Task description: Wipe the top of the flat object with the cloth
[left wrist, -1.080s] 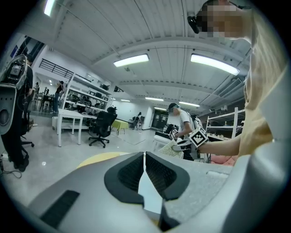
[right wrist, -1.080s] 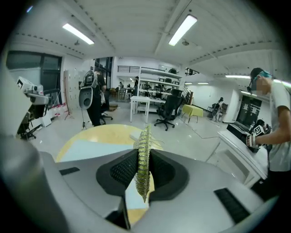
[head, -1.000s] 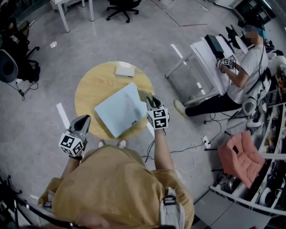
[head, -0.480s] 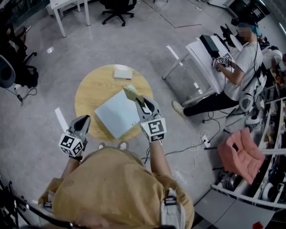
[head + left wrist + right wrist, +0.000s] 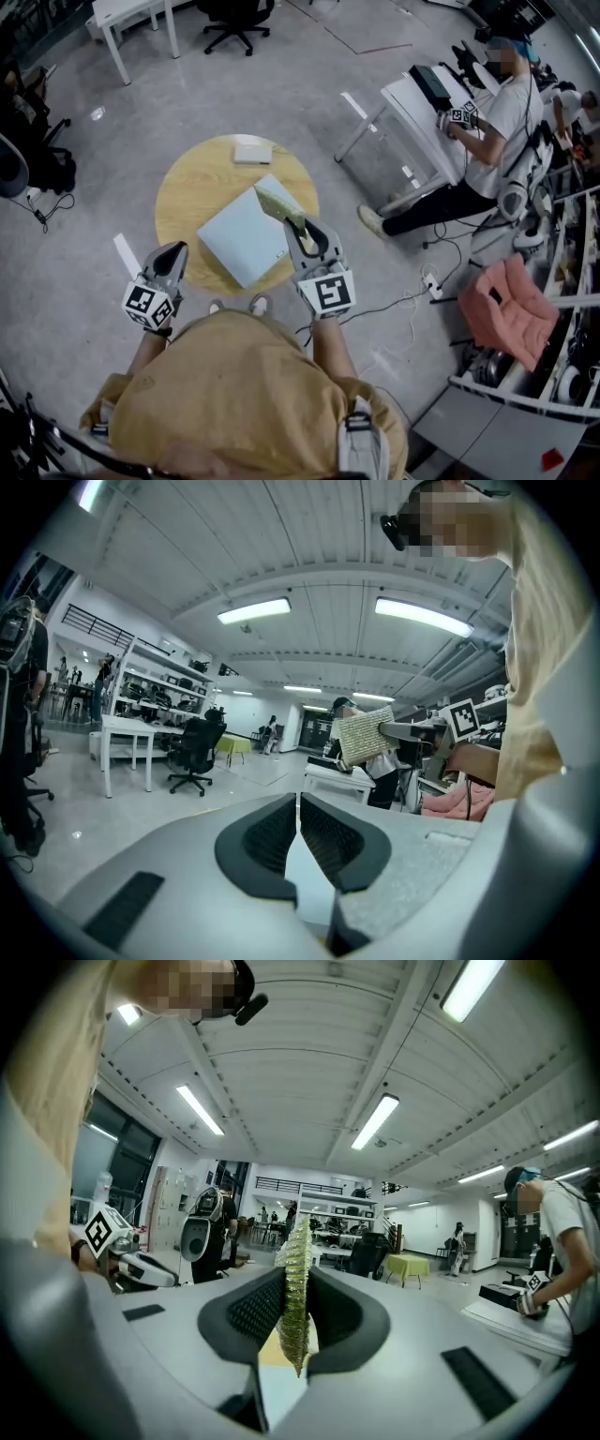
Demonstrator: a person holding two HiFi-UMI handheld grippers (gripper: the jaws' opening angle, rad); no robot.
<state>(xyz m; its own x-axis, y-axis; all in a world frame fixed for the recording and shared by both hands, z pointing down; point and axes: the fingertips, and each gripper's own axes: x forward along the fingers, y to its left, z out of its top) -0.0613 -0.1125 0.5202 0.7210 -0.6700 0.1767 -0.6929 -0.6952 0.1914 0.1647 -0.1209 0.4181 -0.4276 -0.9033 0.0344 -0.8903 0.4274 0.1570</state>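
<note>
Right tool (image 5: 303, 229) tight on the cloth (image 5: 277, 201) near the flat object (image 5: 234, 242) — left tool (image 5: 169, 256) pressed together, empty.

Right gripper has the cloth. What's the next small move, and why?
Probably tip the right gripper down and lower the cloth onto the flat object. Its jaws clamp the cloth, which stands up in the air, clear of the flat object's top; wiping needs contact first.
</note>
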